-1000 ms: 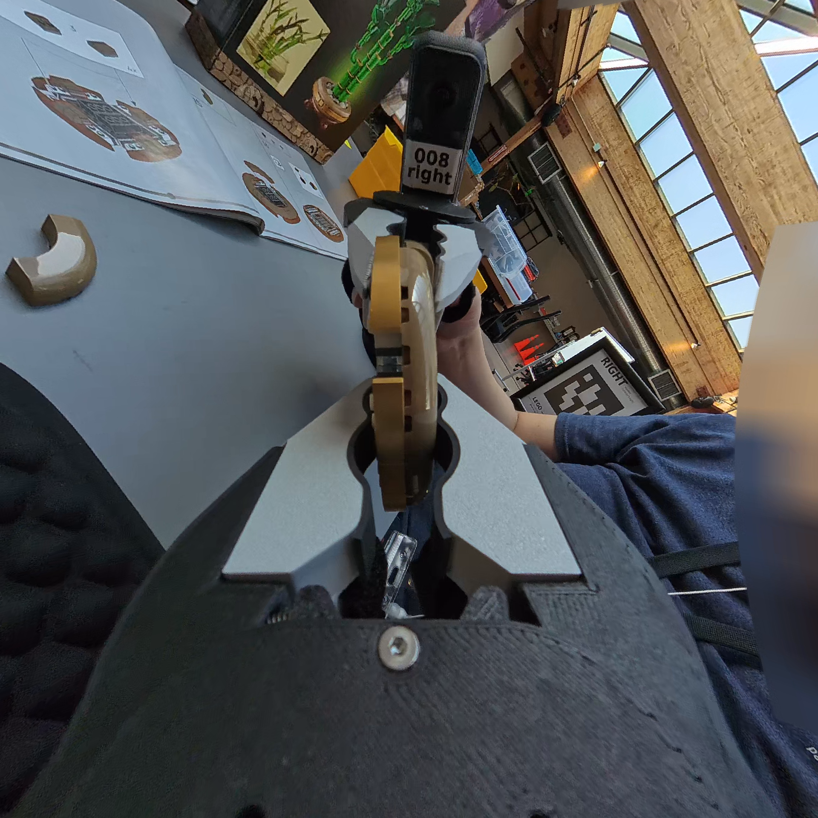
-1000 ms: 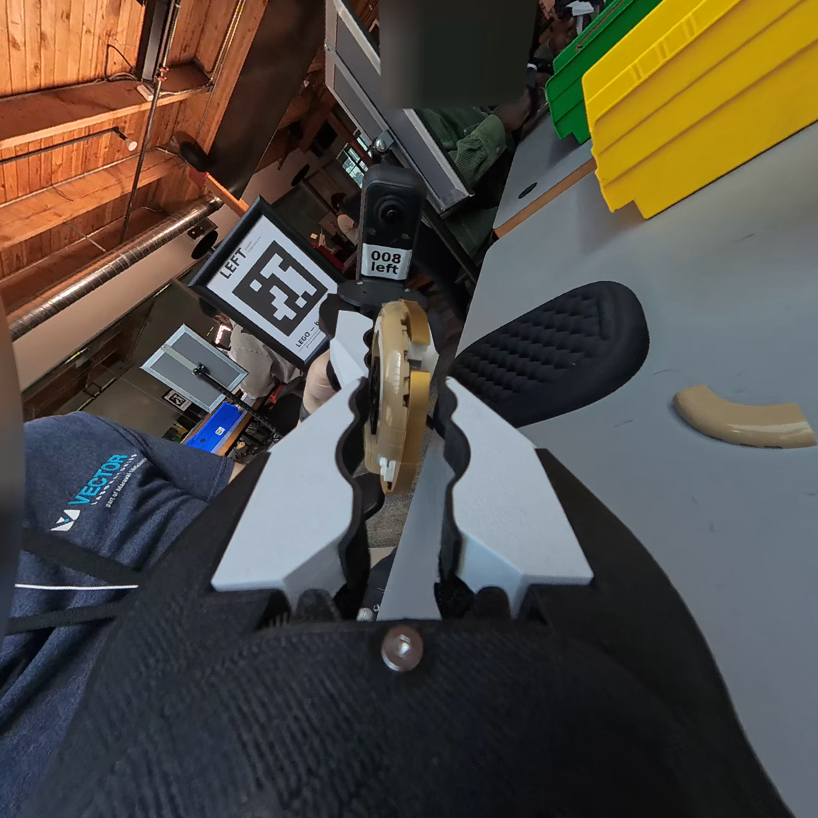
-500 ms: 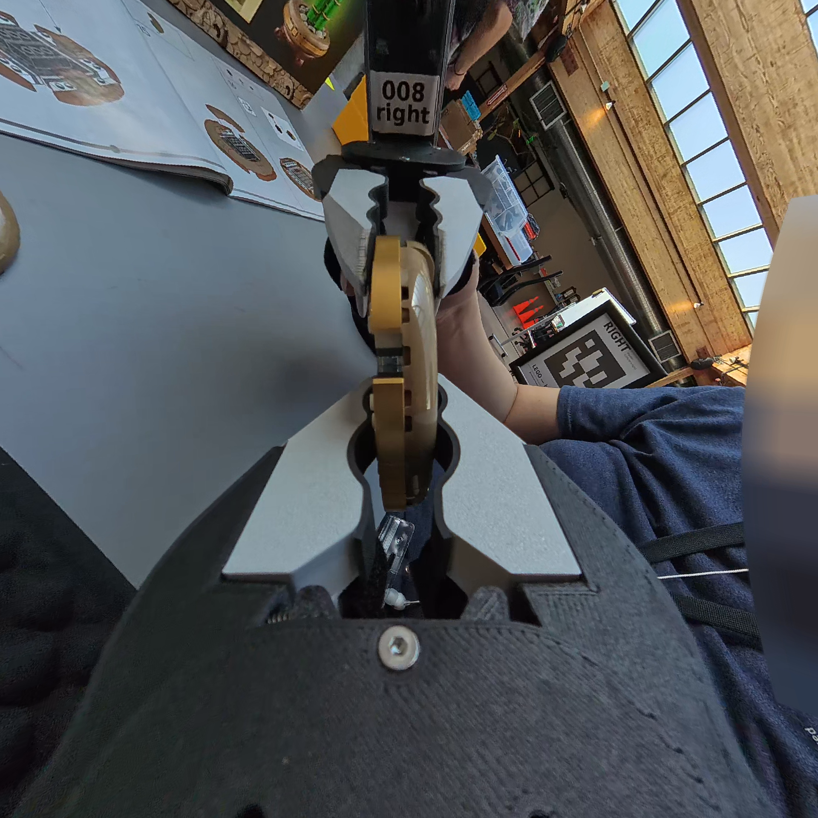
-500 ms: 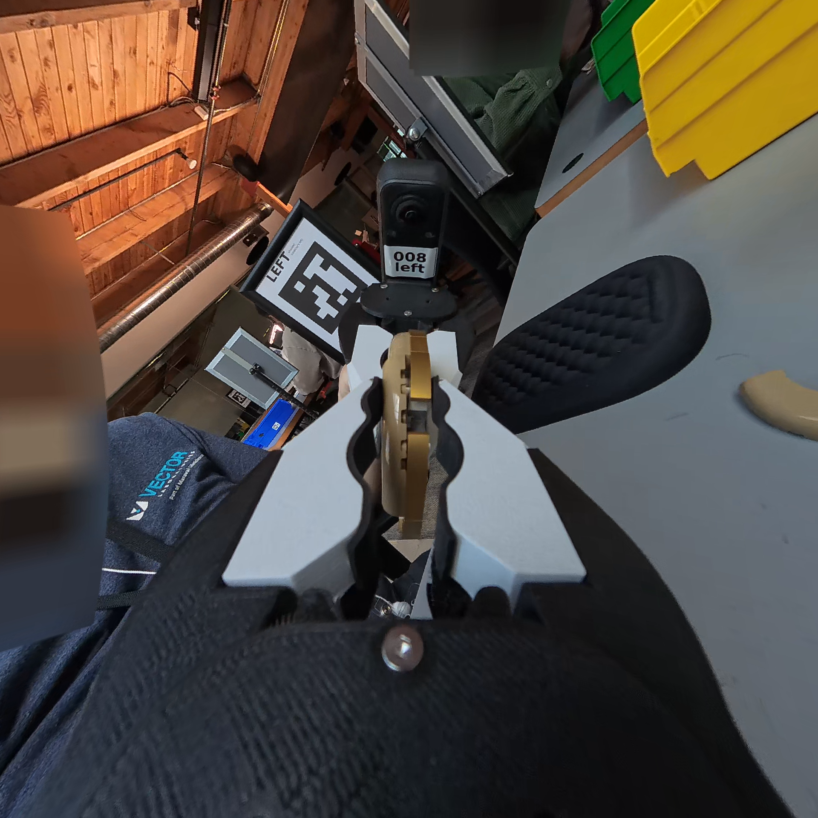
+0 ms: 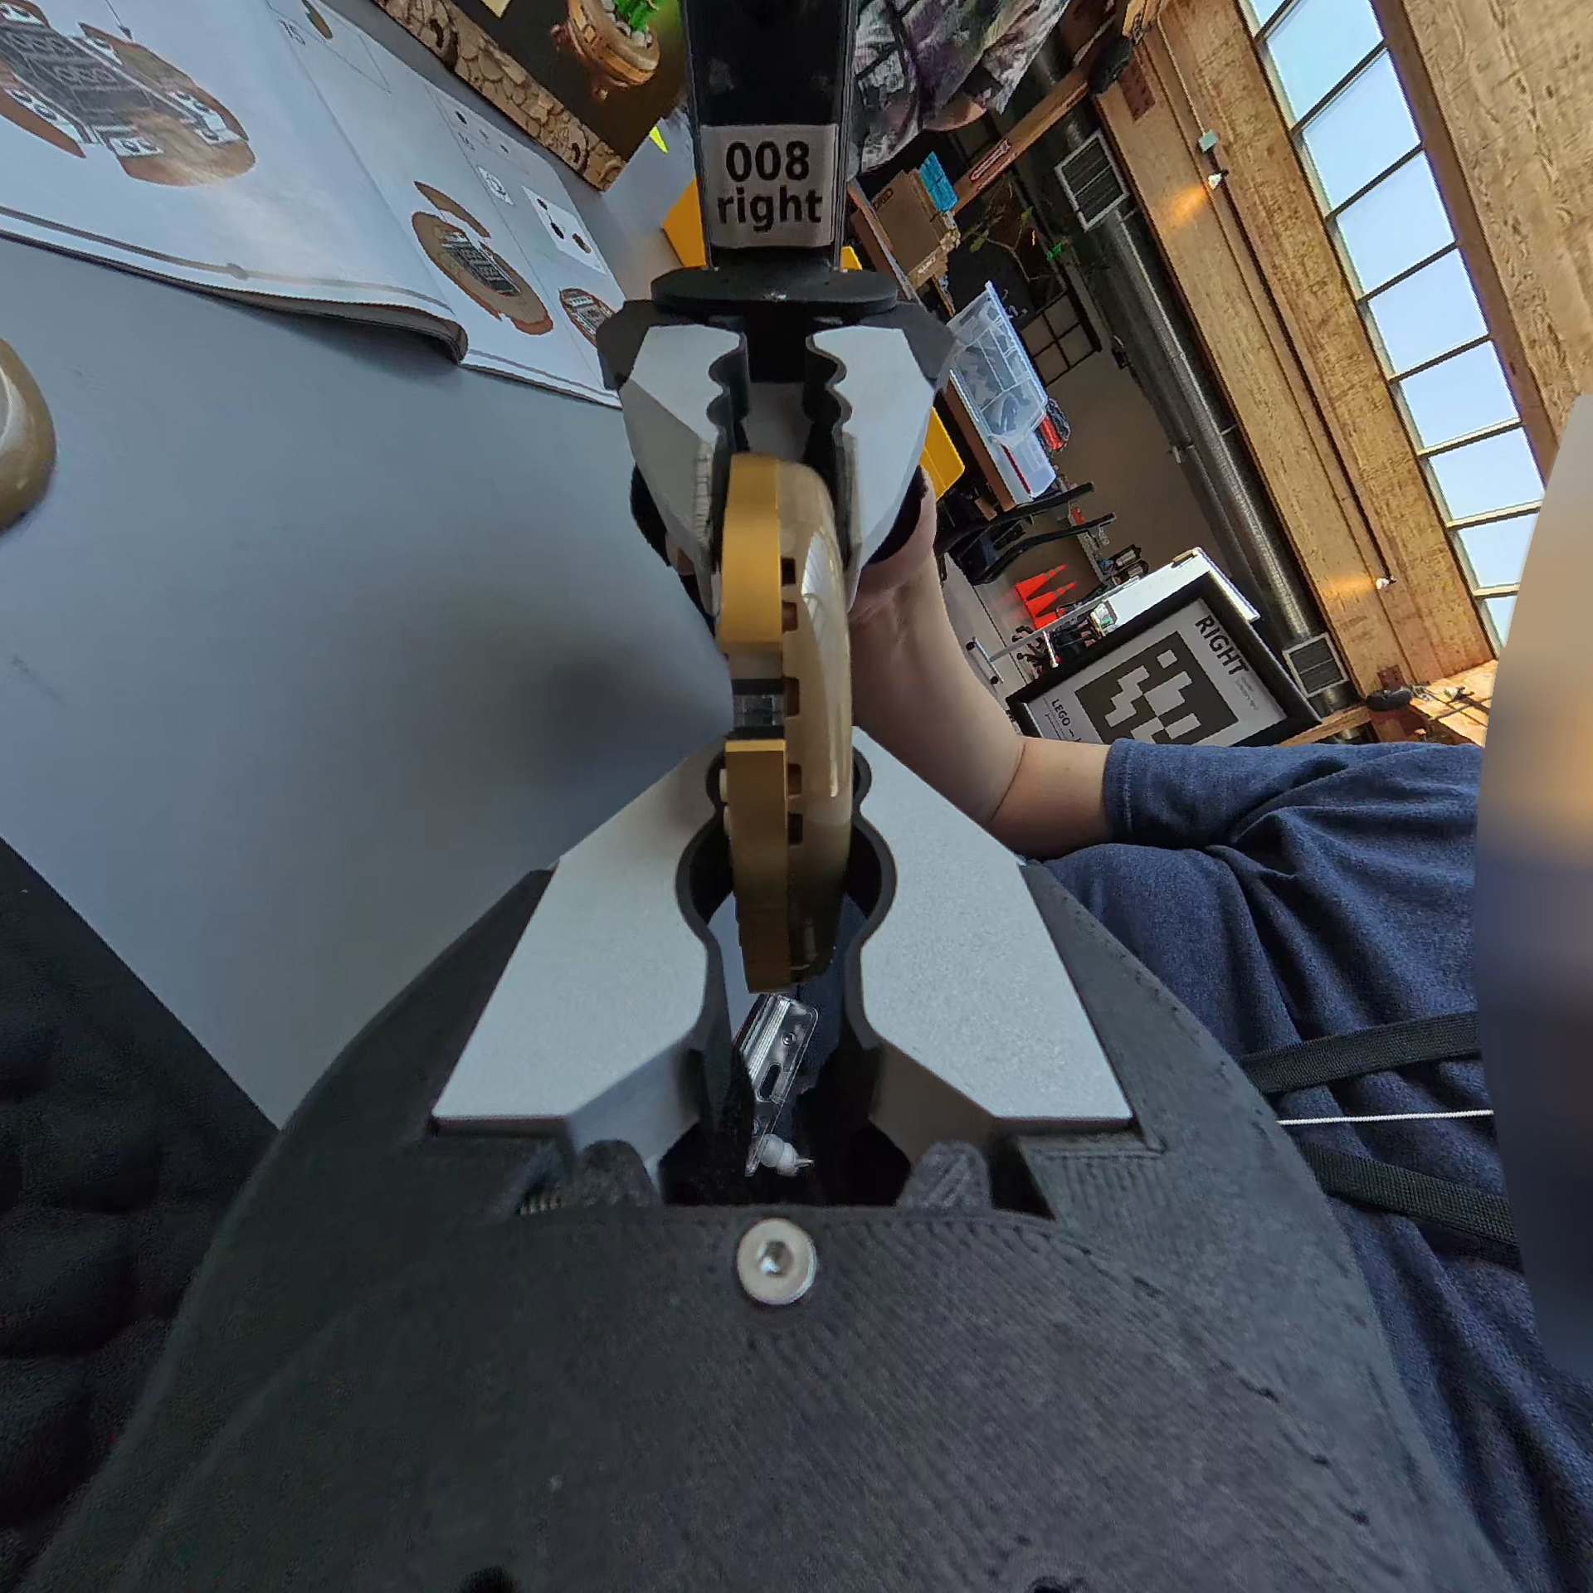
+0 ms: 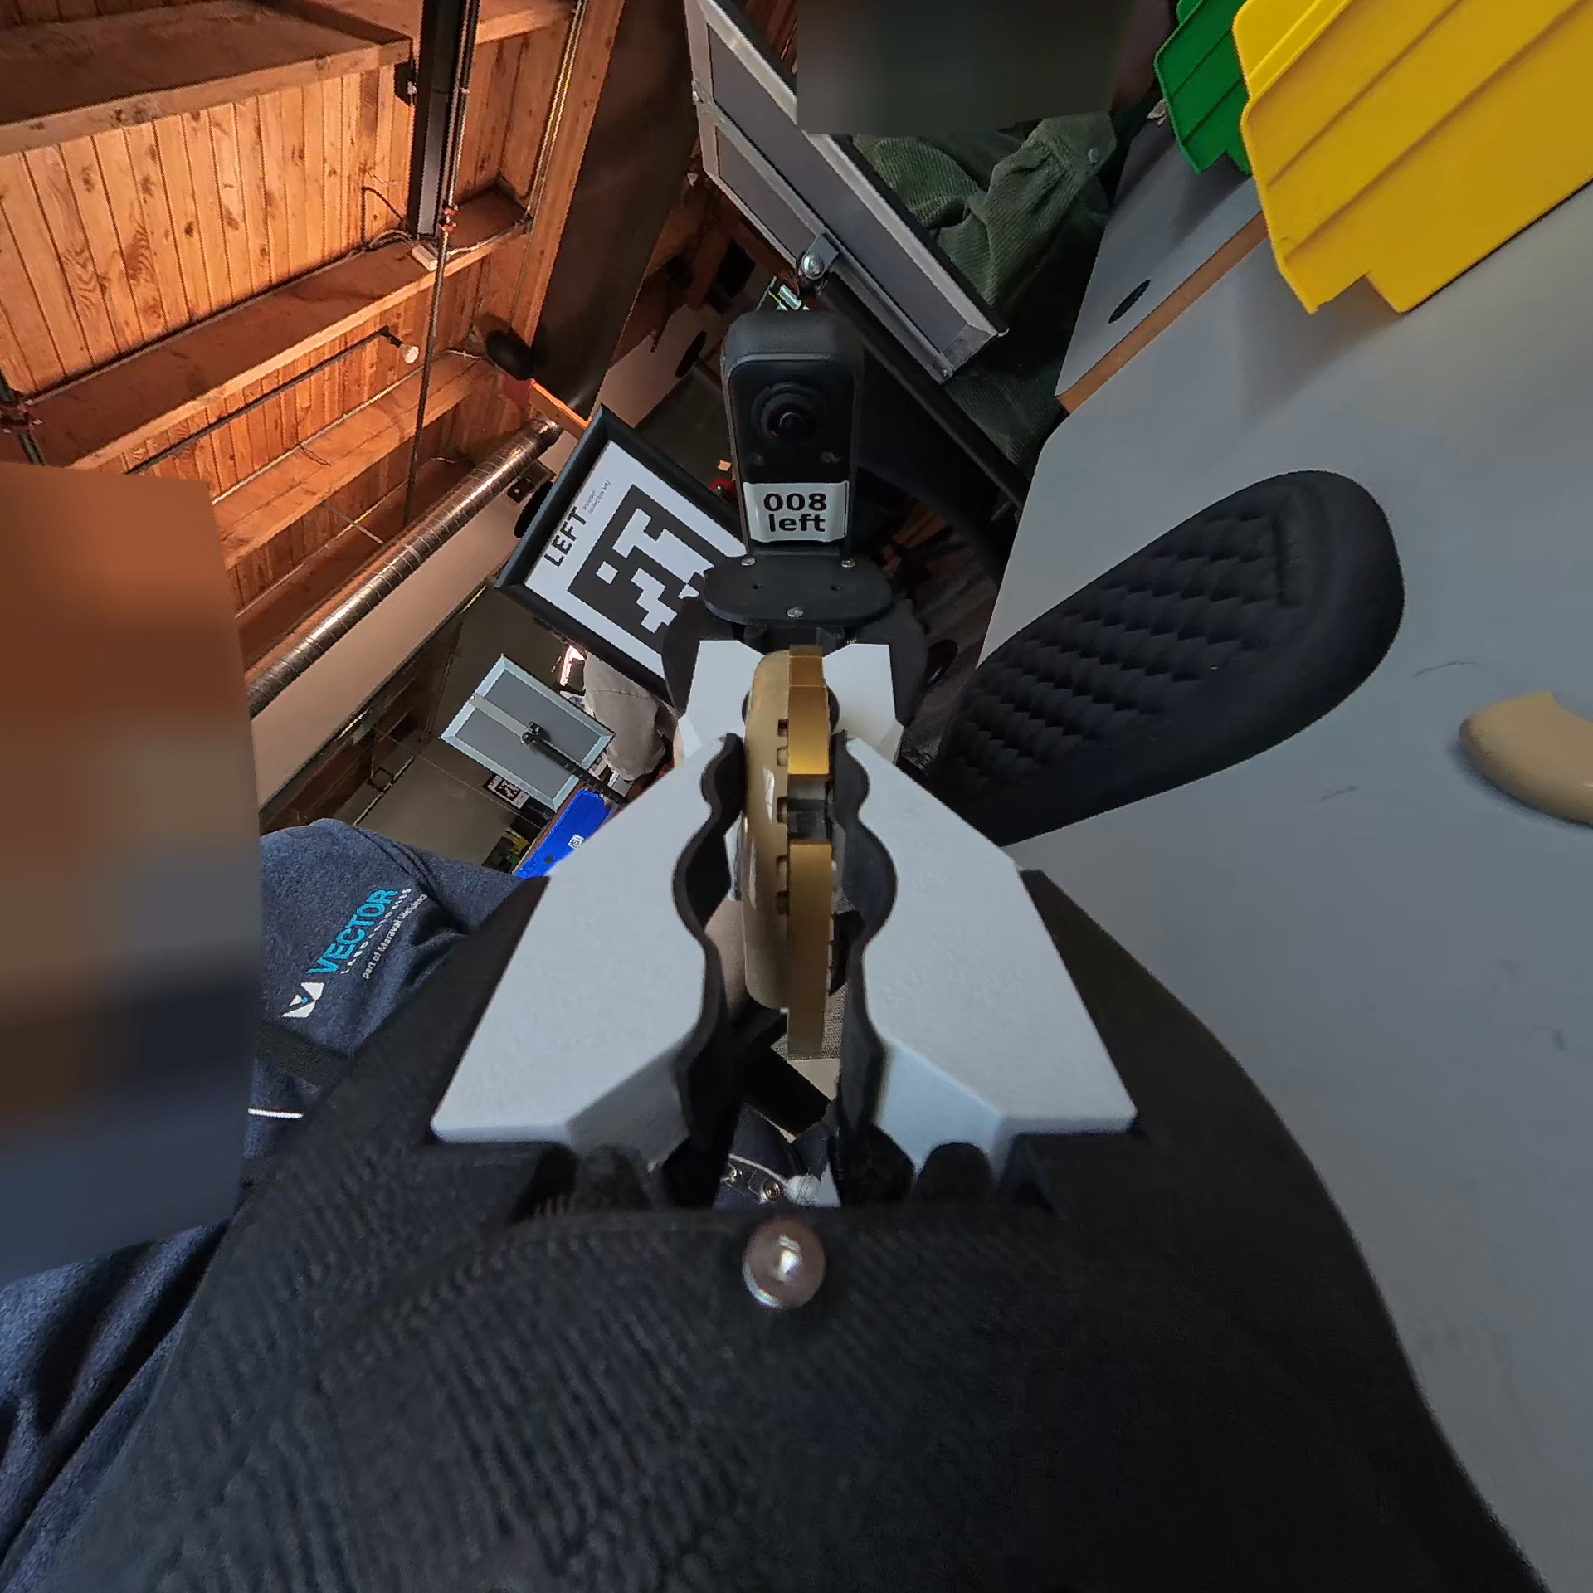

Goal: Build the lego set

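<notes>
Between your two grippers, held nose to nose off the grey table (image 5: 302, 603), the gold disc (image 5: 780, 715) stands on edge: left gripper (image 5: 784, 871) and right gripper (image 6: 789, 862) both clamp it. A tan curved piece (image 6: 1534, 767) lies nearby.

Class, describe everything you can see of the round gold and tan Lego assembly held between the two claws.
The Lego assembly is a flat, round disc of glossy plastic seen edge-on: a gold layer against a tan domed layer, with small square slots and a dark piece along its rim. It is held in the air beside the grey table, gripped at opposite ends by the left claw and the right claw.
</notes>
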`<action>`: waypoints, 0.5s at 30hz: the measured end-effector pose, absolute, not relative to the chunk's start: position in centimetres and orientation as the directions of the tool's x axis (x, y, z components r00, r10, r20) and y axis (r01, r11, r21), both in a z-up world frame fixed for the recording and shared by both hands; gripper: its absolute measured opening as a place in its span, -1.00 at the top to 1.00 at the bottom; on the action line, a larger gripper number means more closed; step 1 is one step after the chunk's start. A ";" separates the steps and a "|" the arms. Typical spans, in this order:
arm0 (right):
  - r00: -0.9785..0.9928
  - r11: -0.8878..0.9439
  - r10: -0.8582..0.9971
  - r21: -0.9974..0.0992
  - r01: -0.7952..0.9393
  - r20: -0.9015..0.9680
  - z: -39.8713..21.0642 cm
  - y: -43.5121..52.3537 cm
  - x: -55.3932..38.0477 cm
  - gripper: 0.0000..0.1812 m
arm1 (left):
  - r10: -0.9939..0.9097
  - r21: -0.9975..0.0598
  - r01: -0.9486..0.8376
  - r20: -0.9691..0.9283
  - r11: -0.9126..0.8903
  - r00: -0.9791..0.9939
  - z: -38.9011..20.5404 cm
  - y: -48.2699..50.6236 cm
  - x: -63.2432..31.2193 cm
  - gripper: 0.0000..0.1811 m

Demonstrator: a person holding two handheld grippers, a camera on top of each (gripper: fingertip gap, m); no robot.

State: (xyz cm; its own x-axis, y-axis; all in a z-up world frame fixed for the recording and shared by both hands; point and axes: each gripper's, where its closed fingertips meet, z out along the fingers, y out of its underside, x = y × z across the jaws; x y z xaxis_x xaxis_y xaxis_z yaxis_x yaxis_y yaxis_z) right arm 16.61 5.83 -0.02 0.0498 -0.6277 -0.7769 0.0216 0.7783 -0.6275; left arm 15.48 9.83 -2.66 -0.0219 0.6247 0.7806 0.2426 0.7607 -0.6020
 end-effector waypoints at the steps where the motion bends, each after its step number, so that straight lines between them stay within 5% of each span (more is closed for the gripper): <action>1: 0.063 0.782 -0.623 -0.622 0.029 -0.780 0.2 5.8 16.6 0.77 | 0.623 -0.601 0.240 0.782 0.762 -0.018 -2.6 9.8 15.5 0.79; 5: 0.054 0.793 -0.608 -0.605 0.068 -0.792 0.3 5.0 16.3 0.66 | 0.615 -0.594 0.236 0.788 0.769 -0.022 -2.7 9.7 15.6 0.79; 15: 0.010 0.785 -0.619 -0.619 -0.026 -0.786 -0.5 6.1 16.8 0.79 | 0.604 -0.580 0.257 0.797 0.773 -0.017 -3.0 10.0 15.5 0.79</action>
